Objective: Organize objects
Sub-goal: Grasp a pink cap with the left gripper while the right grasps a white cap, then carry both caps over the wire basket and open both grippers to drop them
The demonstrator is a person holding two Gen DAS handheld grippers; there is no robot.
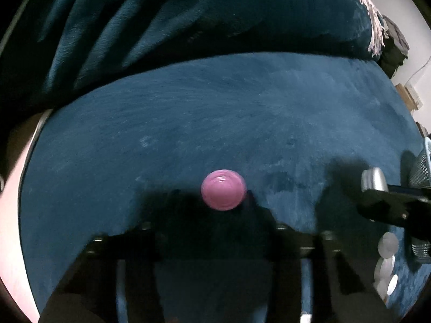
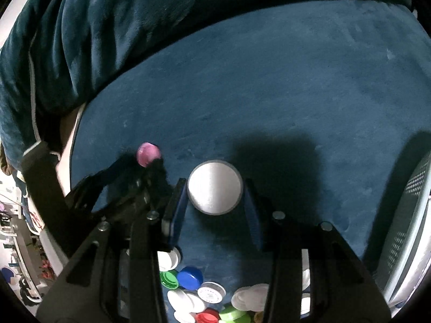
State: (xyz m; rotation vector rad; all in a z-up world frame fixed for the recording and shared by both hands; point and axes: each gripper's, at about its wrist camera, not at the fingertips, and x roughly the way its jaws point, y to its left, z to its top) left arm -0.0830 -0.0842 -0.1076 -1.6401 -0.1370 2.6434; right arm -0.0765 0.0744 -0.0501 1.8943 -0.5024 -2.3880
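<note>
Right claw (image 2: 215, 188) is clamped on a flat round silver-white metal lid (image 2: 214, 187), its two blue-padded fingers (image 2: 176, 210) pressing opposite sides of the rim, above the blue velvety desk (image 2: 282, 94). Left claw (image 1: 223, 196) is clenched on a small round pink plastic cap (image 1: 223, 189), also held clear of the cloth by its rim.

Both caps should be light and stiff; the pink one is ribbed inside and small, so a grip across its widest part seems safest. The metal lid looks smooth and may slip if pinched off-centre (its rim is thin), so opposite edges are the place to hold.

From the right wrist a heap of loose caps (image 2: 207, 293) shows under the claw, white, green, blue and red, and a pale mesh basket (image 2: 406, 228) at the right edge. The left wrist view shows only a few white caps (image 1: 386, 263) and a sliver of that basket (image 1: 421, 169), but it shows the inside of the pink cap, and the metal lid edge-on.
</note>
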